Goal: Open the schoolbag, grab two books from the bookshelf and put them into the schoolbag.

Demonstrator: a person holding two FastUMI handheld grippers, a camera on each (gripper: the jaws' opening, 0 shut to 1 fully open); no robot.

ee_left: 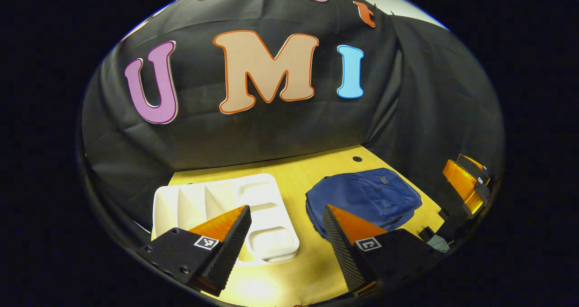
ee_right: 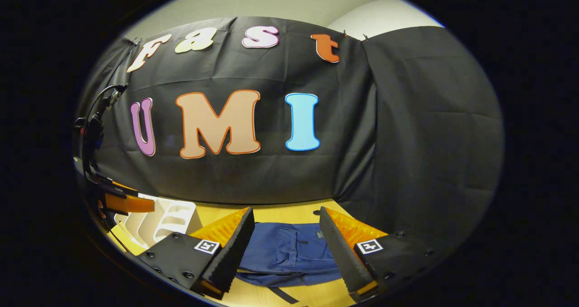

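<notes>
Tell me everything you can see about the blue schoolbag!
The schoolbag is dark blue and looks like soft cloth. It lies flat on the yellowish wooden table, front side up, with a front pocket, a small patch near the top, and a dark strap trailing at its bottom edge in the right gripper view. It looks closed. A white divided shelf sits beside it, not touching. Both grippers hover above it, open, and nothing grips it.

Blue schoolbag [ee_left: 364, 196] flat on table, closed; white bookshelf [ee_left: 217, 203] beside.
</notes>
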